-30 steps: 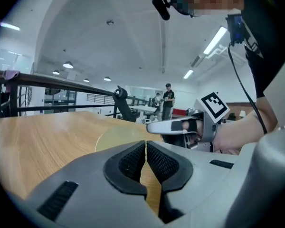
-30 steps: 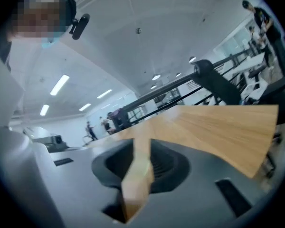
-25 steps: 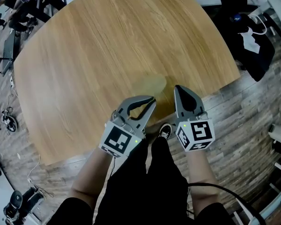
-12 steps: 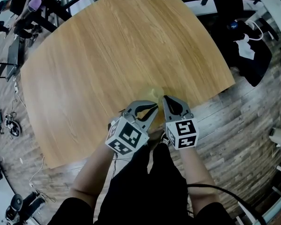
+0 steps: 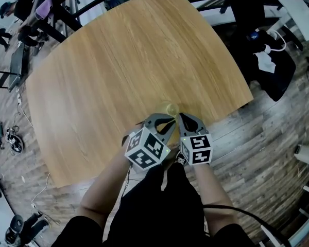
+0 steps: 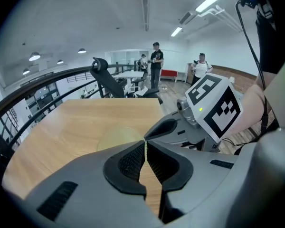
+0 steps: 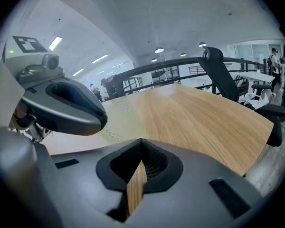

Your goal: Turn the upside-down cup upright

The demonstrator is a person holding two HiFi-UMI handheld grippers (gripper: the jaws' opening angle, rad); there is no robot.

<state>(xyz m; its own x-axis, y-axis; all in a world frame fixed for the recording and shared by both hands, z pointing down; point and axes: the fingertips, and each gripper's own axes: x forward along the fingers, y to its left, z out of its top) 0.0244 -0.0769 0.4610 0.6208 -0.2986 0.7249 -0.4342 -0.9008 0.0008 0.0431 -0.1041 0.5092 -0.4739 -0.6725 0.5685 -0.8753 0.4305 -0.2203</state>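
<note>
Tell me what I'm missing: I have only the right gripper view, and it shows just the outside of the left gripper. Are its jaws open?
Observer: No. In its own view the left gripper has its jaws together with nothing clamped. The cup sits just past the tips.
Operator: Where is the cup on the table?
Observer: The head view puts it by the near edge of the table, just ahead of the tips of the left gripper and the right gripper.

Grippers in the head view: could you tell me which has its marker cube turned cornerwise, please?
The left gripper: its cube sits like a diamond, while the right gripper's lies nearly square.
</note>
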